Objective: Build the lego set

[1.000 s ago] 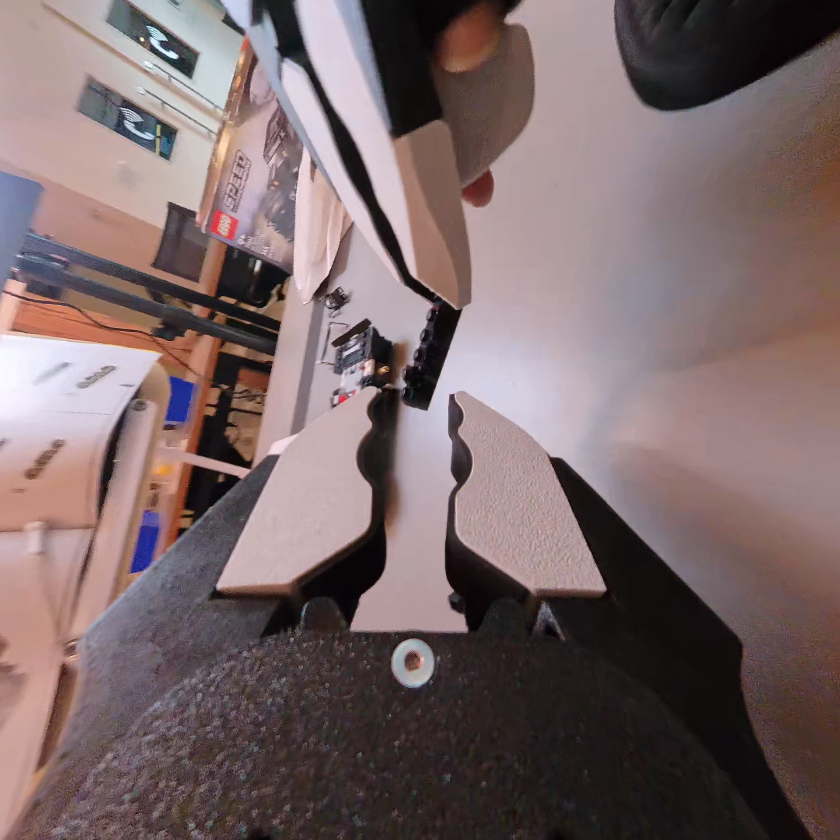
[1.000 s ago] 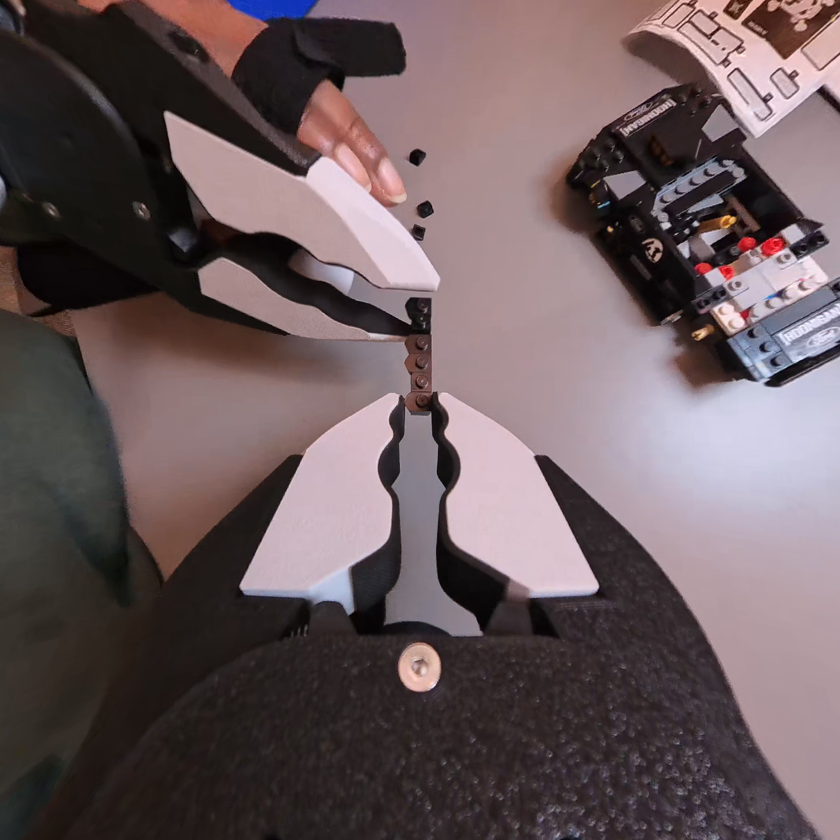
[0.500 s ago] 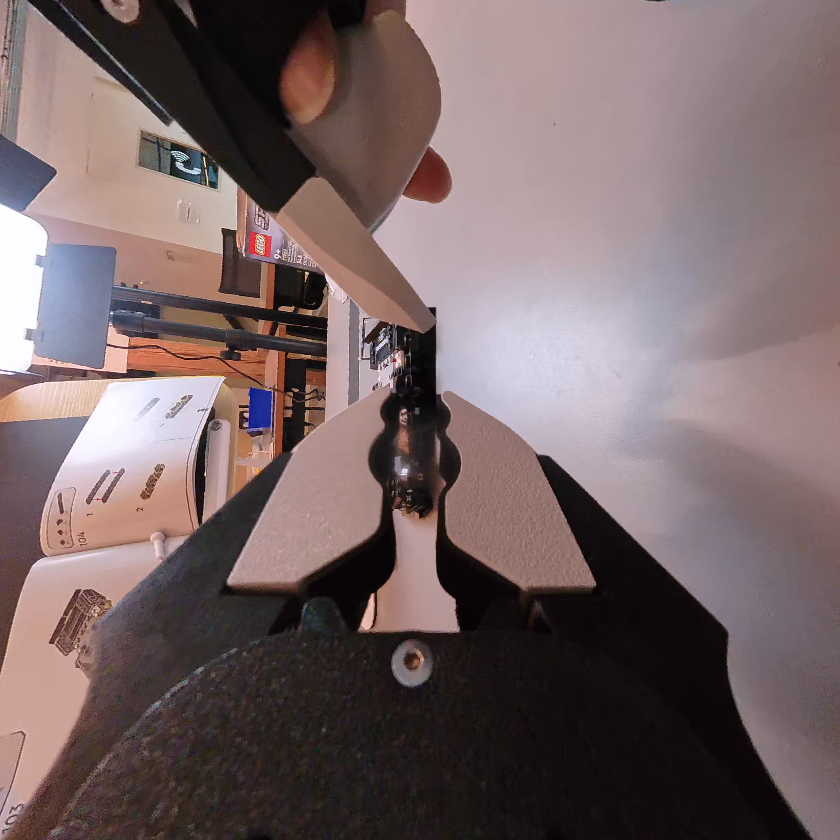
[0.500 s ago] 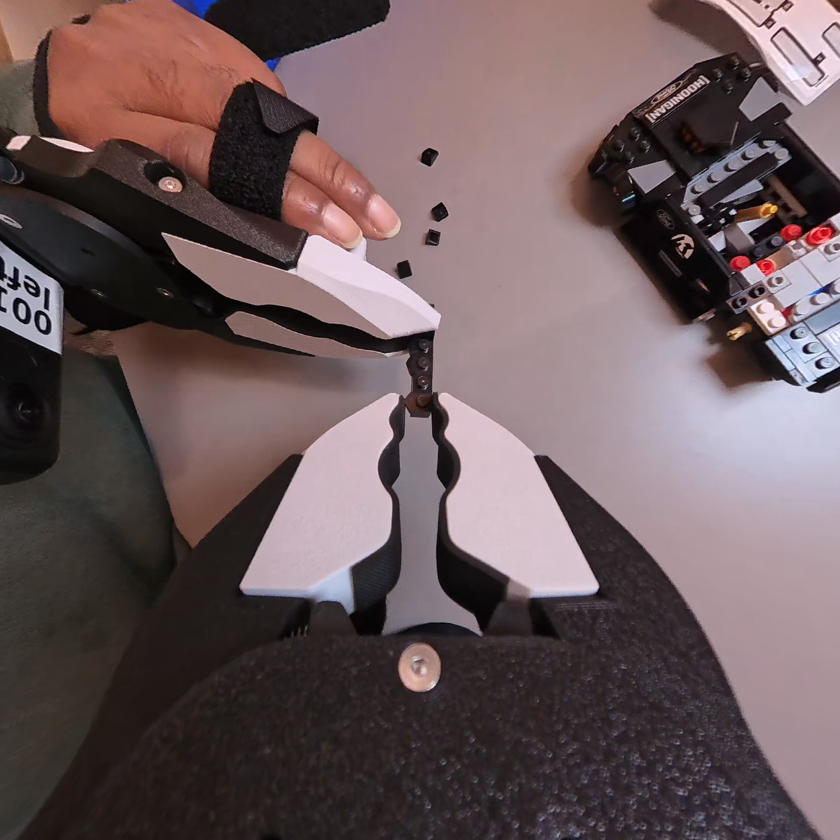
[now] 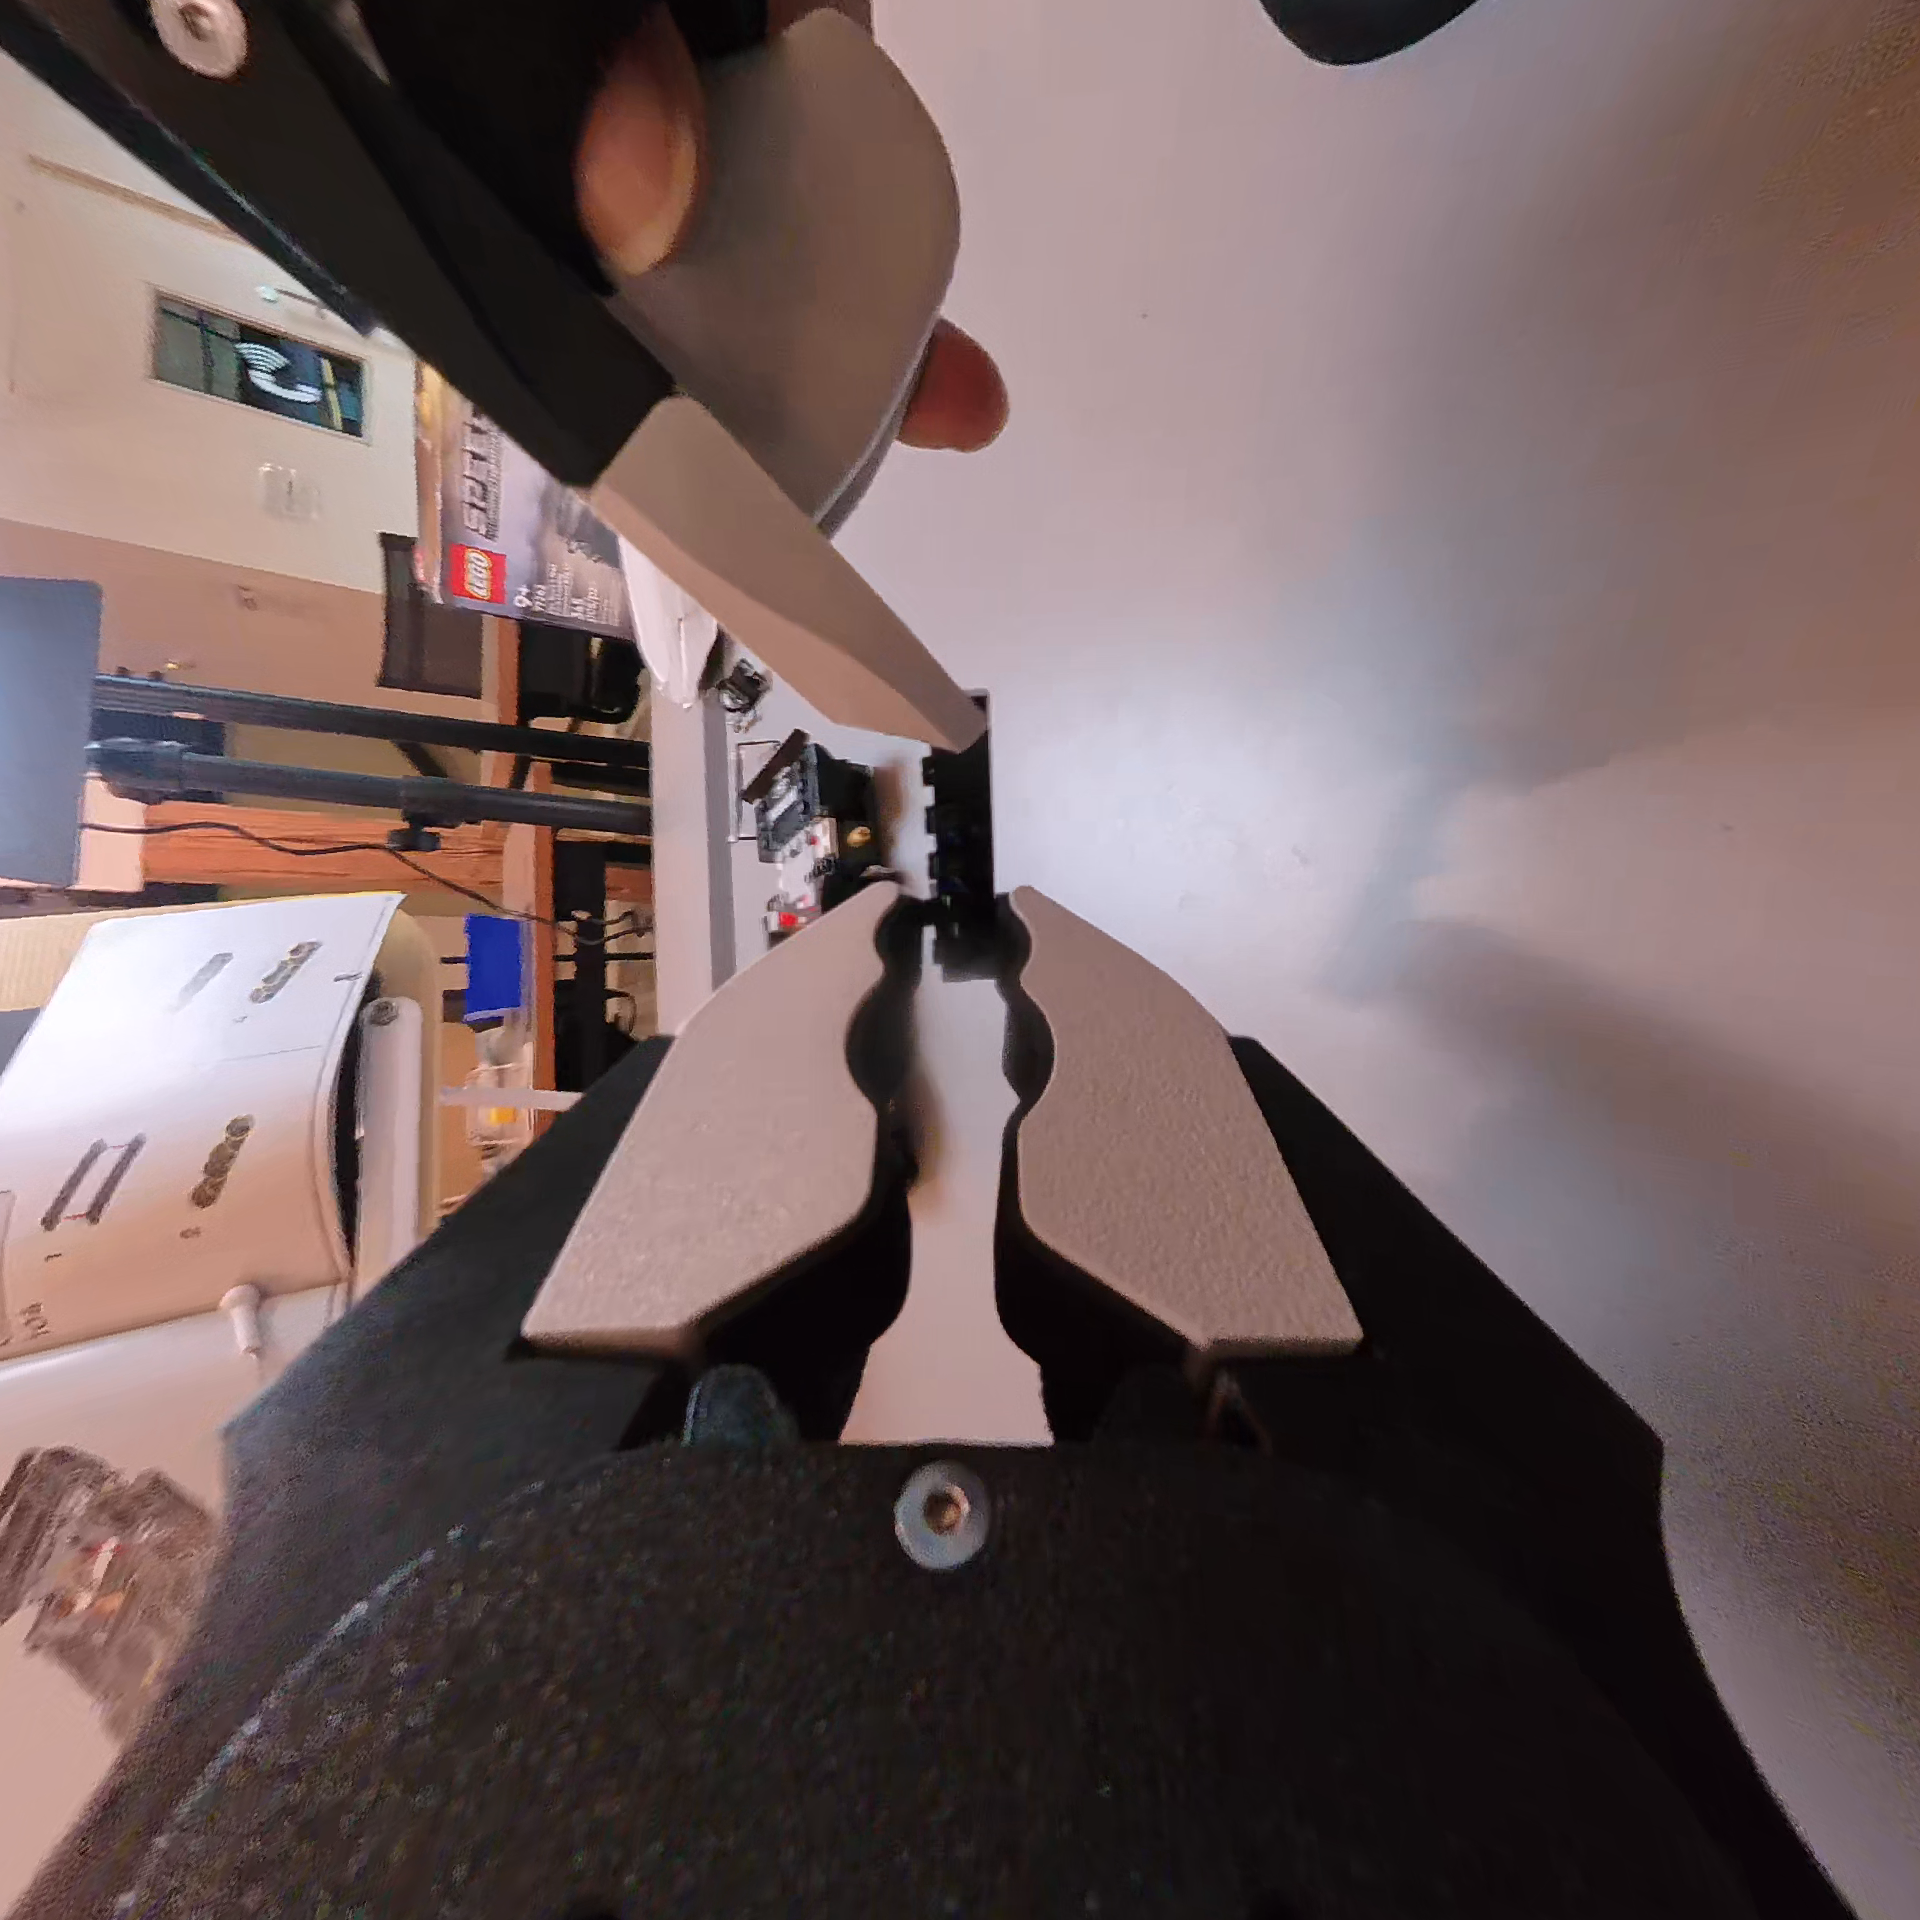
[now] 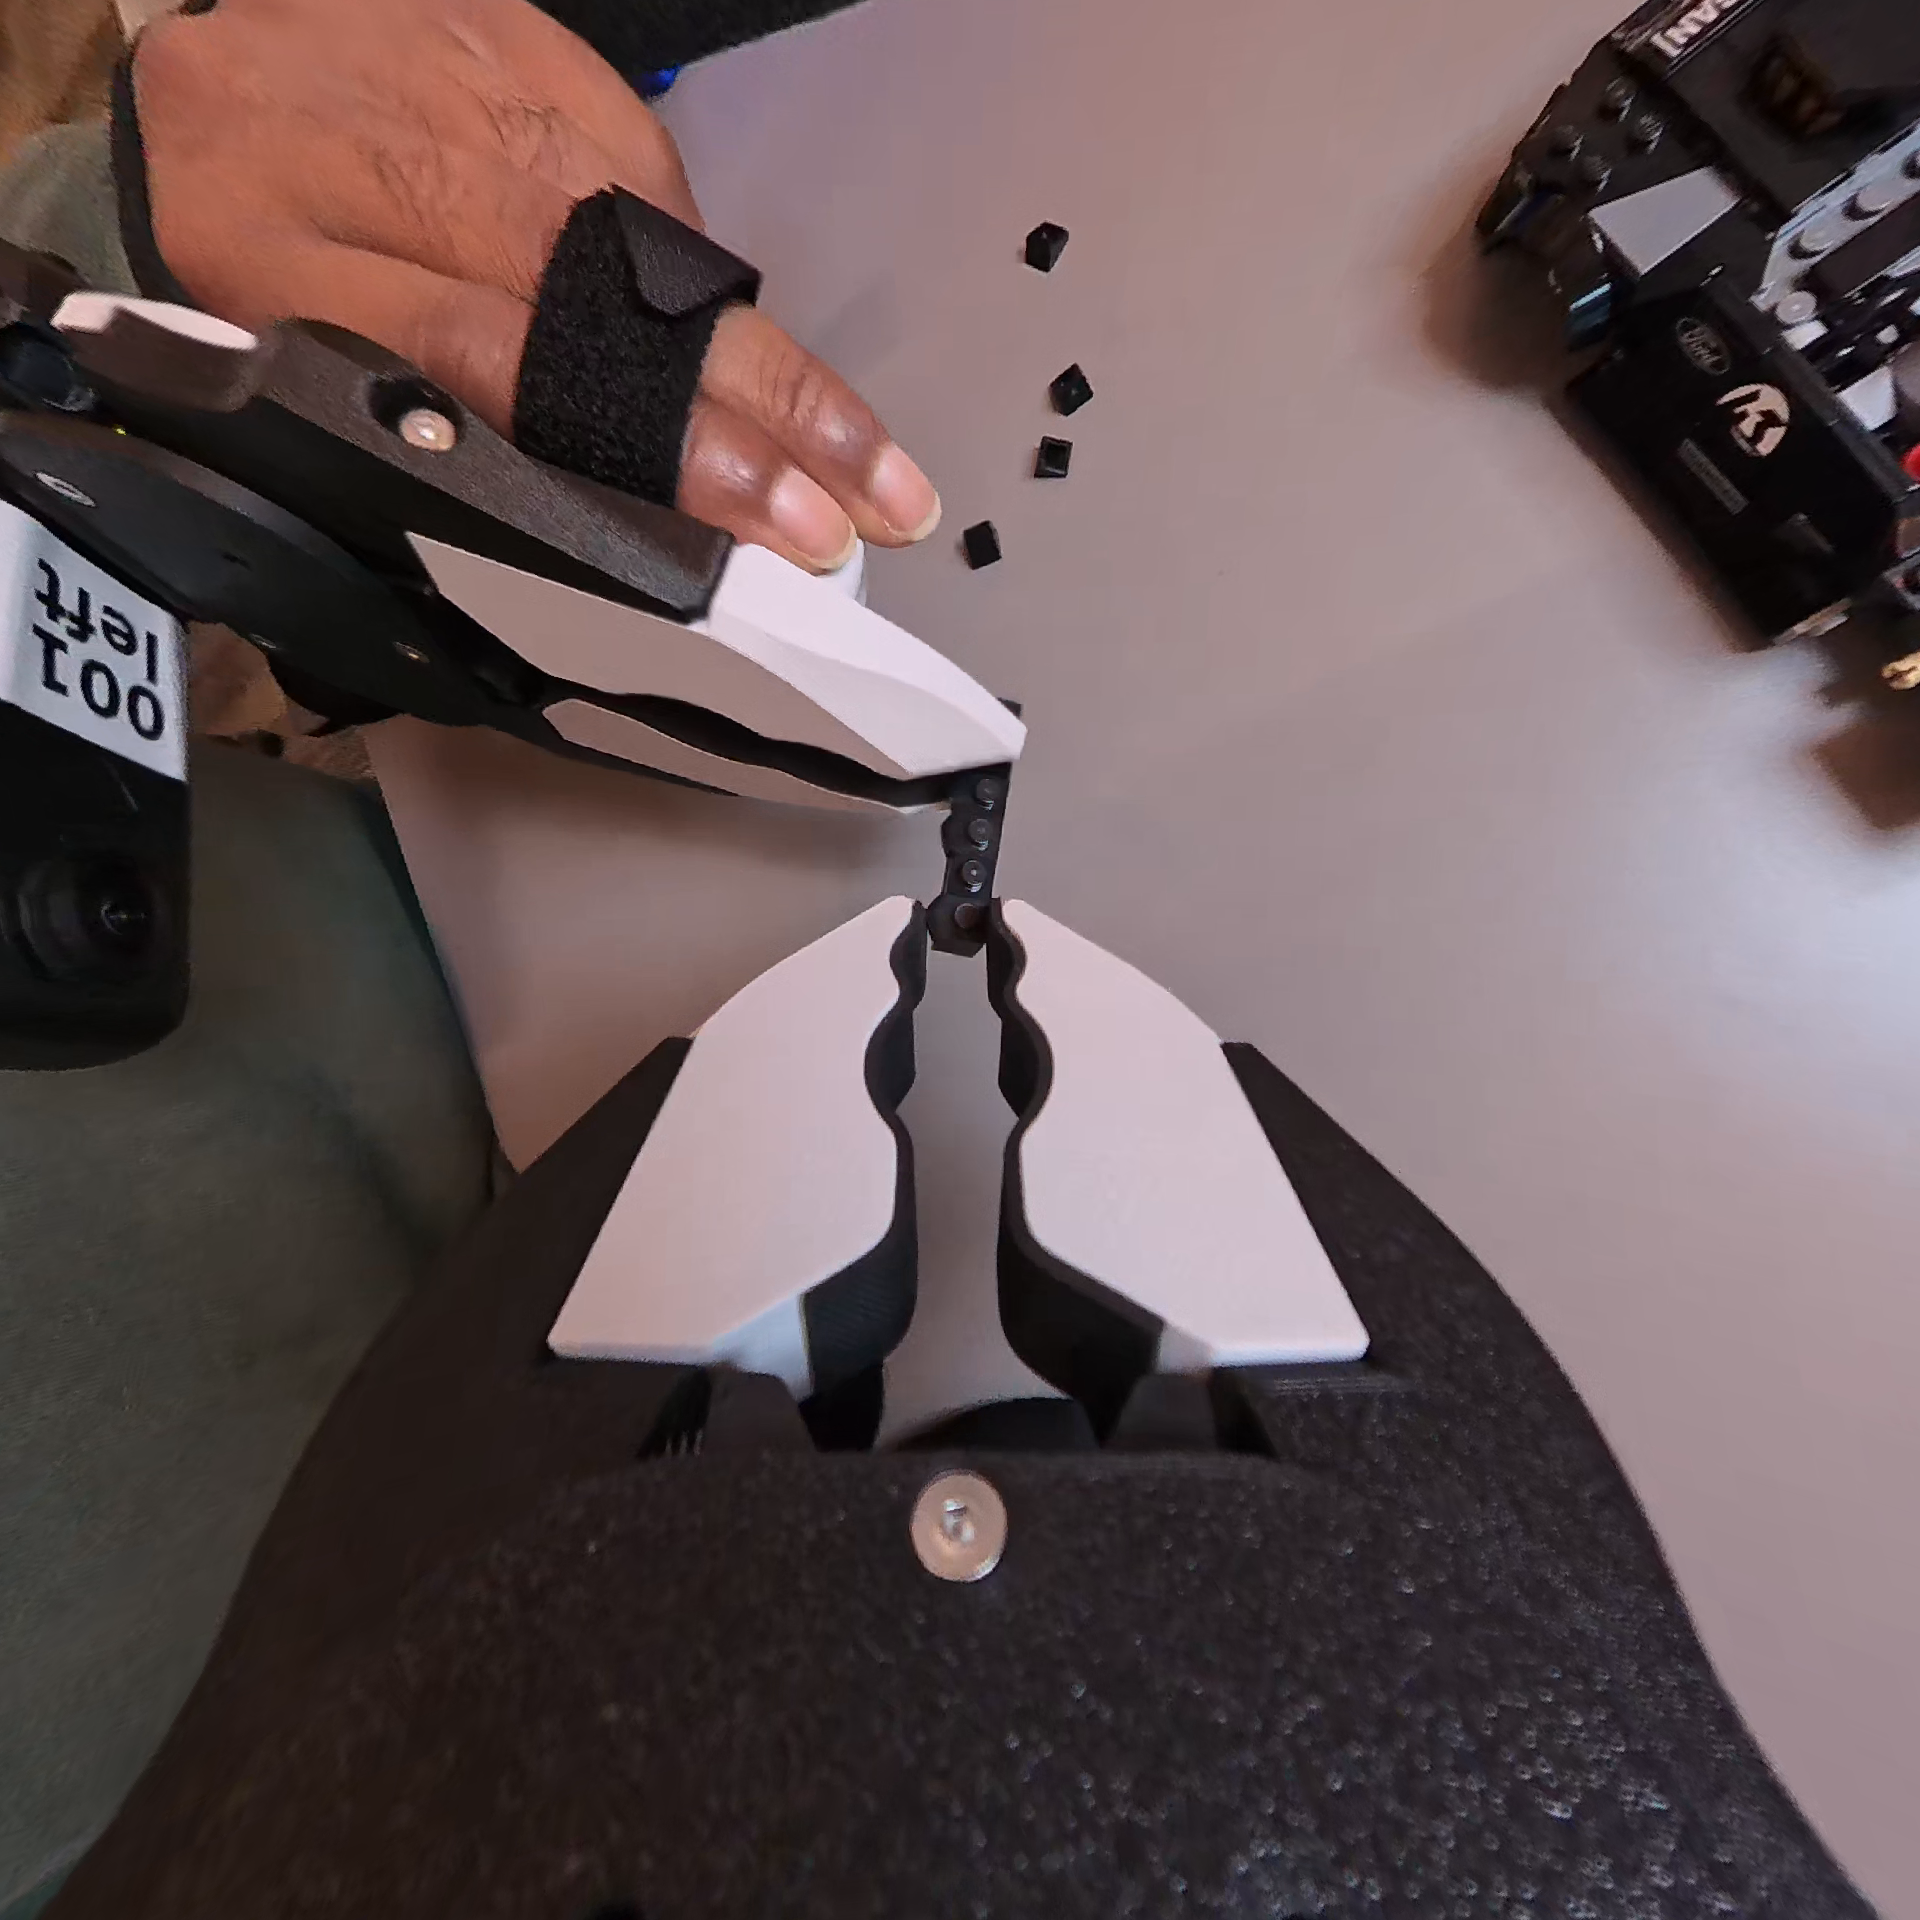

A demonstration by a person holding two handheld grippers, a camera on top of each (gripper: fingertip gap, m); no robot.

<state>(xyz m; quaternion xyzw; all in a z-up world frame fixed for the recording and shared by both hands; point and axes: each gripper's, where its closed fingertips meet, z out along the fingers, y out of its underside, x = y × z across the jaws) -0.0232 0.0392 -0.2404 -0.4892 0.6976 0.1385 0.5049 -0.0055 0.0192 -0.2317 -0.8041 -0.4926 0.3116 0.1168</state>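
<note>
We have both grippers on one small part: a narrow black strip point(image 6: 971, 854) with a row of studs, held above the grey table point(image 6: 1299, 727). Our right gripper point(image 6: 961, 920) pinches the near end of it between its fingertips, and our left gripper point(image 6: 977, 774), coming in from the left with a hand point(image 6: 499, 270) on its handle, has its fingers nearly pressed together on the far end. In the left wrist view the same strip point(image 5: 961, 831) runs between the tips of the left gripper point(image 5: 956, 914) and the point of the other one point(image 5: 961, 727); whether the left fingers truly clamp it there or only touch it we cannot tell for sure, though the right wrist view suggests a grip. As for progress, the car point(image 6: 1725, 343) stands at the upper right, well apart from us, with its black body and grey and coloured inner parts largely together, so we judge much of the build done. Still, four tiny black pieces point(image 6: 1044, 457) lie loose near the left hand, the strip is not yet on anything, and the booklet point(image 5: 177, 1122) lies open at the edge of the left view, with the box point(image 5: 520, 540) standing farther back. We take this as a small sub-assembly step with several pieces left to fit.
</note>
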